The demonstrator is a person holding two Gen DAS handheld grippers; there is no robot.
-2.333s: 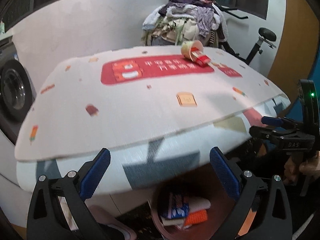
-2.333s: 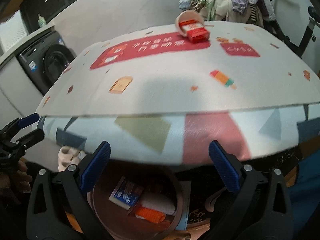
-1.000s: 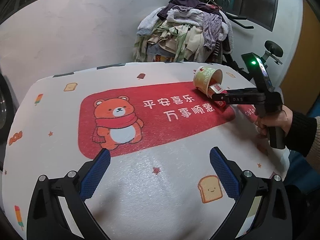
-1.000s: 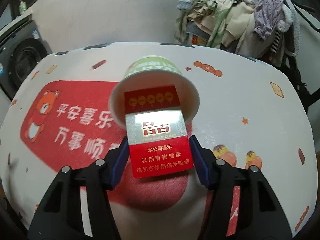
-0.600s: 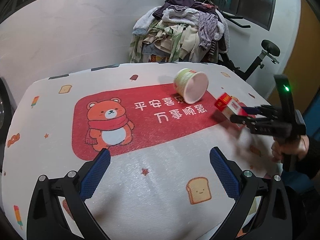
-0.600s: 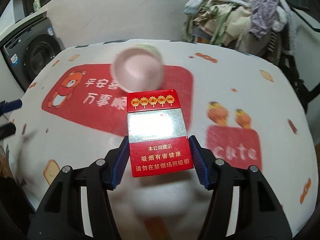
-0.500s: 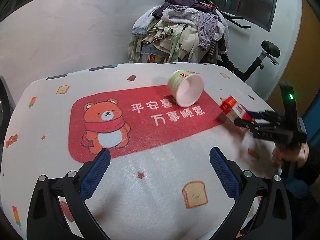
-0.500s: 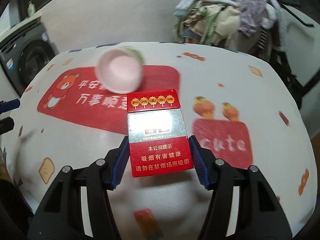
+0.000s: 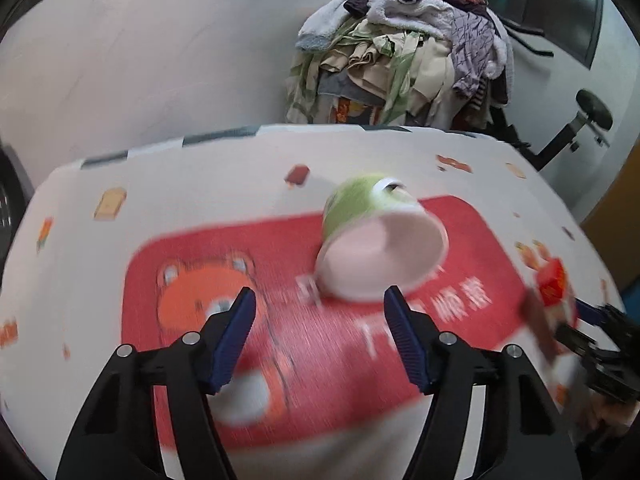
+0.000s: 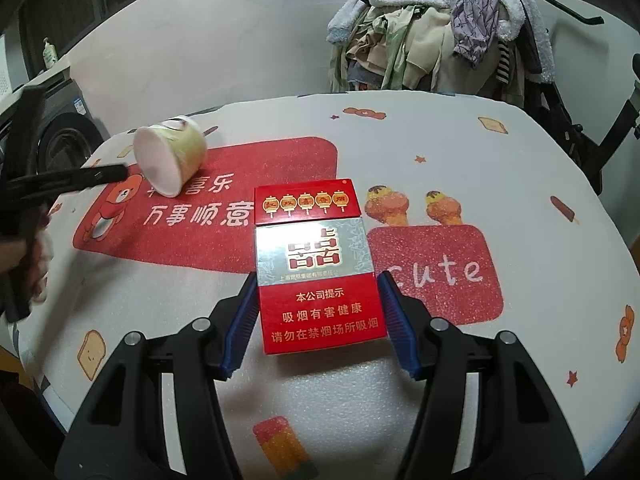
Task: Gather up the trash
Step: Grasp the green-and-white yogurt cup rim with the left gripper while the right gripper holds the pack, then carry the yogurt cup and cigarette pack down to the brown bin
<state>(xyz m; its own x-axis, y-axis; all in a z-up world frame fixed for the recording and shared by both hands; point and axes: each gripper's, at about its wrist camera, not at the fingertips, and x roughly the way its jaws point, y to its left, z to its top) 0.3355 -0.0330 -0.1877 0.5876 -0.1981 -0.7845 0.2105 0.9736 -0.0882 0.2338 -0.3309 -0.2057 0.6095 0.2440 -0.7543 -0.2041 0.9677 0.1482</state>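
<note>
1. The right gripper (image 10: 318, 312) clamps a red cigarette pack (image 10: 318, 268) above the table (image 10: 440, 152); the pack reads "吸烟有害健康".
2. The left gripper (image 9: 320, 332) is spread wide with nothing in it, just in front of the green paper cup (image 9: 380, 240) lying on its side.
3. The tablecloth (image 10: 520, 168) says "万事顺意" and "cute".

We see a red and silver cigarette pack (image 10: 318, 268) clamped flat between the right tool's (image 10: 318, 320) pads, above the tabletop (image 10: 500, 168). A green paper cup (image 9: 376, 236) lies tipped over at far left, its seemingly empty mouth facing us.
</note>
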